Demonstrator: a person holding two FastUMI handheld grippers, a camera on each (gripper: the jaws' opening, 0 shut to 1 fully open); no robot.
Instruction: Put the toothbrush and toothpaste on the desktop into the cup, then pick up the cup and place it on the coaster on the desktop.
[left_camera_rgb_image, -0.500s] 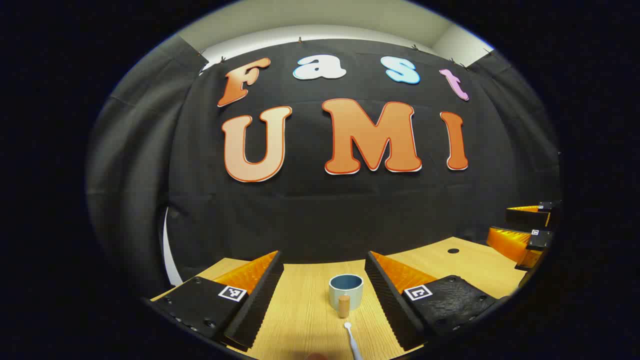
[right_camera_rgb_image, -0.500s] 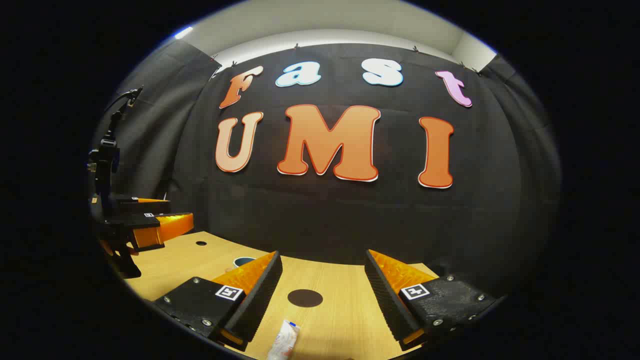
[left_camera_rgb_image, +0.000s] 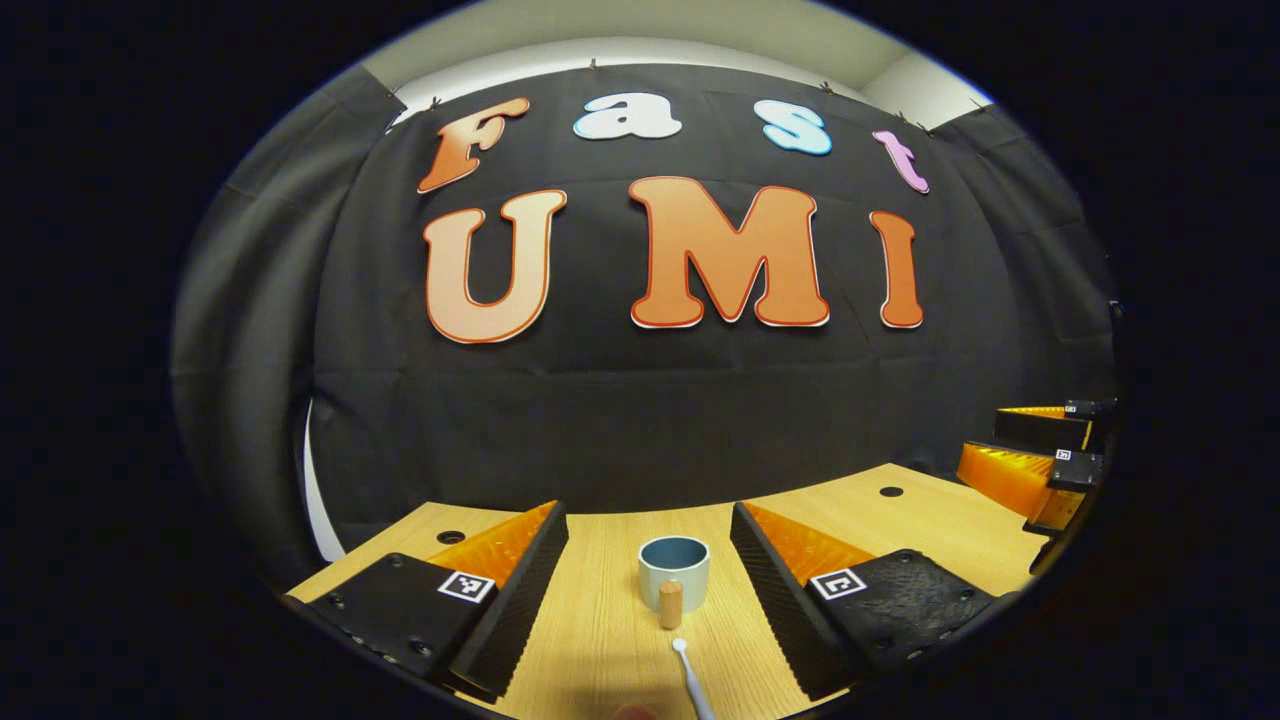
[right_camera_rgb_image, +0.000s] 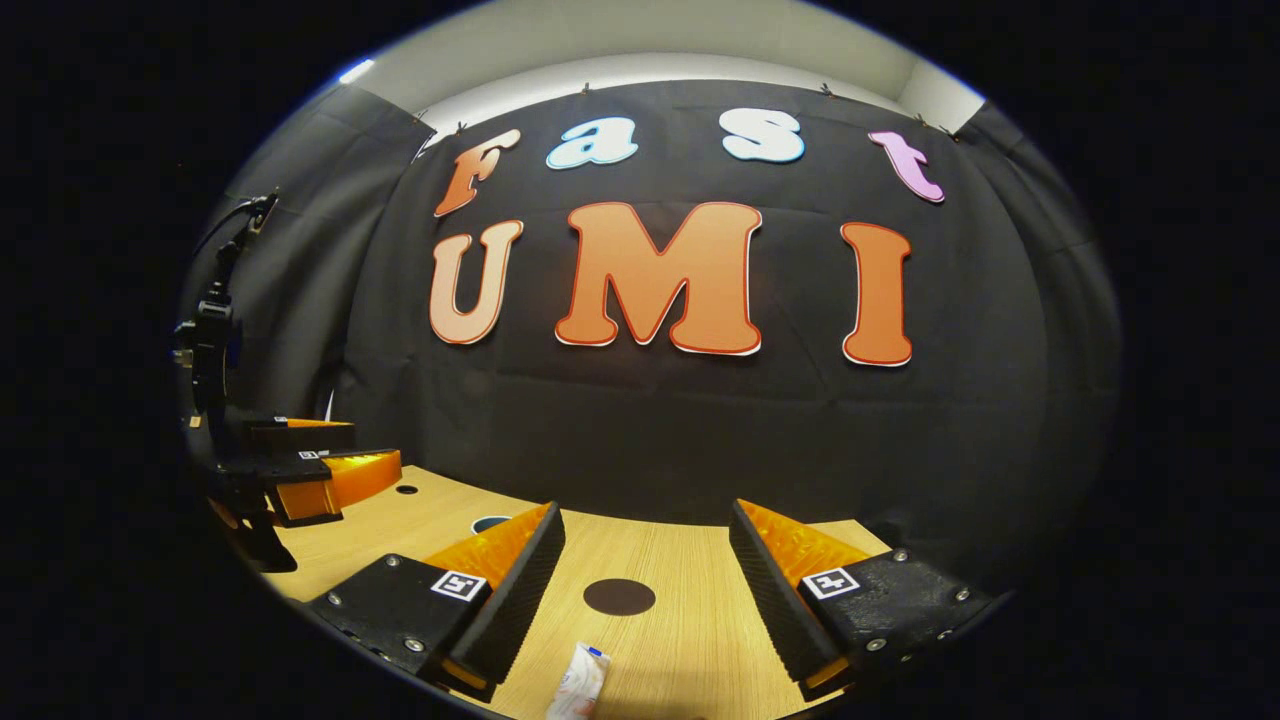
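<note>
Left gripper (left_camera_rgb_image: 640, 600) jaws spread wide over wood-grain desktop (left_camera_rgb_image: 600, 640), round glazed cup (left_camera_rgb_image: 674, 570) upright between ribbed fingers, slim toothbrush (left_camera_rgb_image: 688, 672) just before it, right gripper (right_camera_rgb_image: 640, 600) likewise spread, crinkled toothpaste (right_camera_rgb_image: 578, 682) tube lying near flat round coaster (right_camera_rgb_image: 619, 596).

Between the wide-apart fingers of the left gripper (left_camera_rgb_image: 645, 600) stands the cup (left_camera_rgb_image: 673, 572) with the toothbrush (left_camera_rgb_image: 688, 673) before it — bare desktop (left_camera_rgb_image: 600, 640) beside both. The right gripper (right_camera_rgb_image: 645, 600) is spread too — only the flat coaster (right_camera_rgb_image: 619, 596) and the toothpaste (right_camera_rgb_image: 578, 684) lie in its way.
</note>
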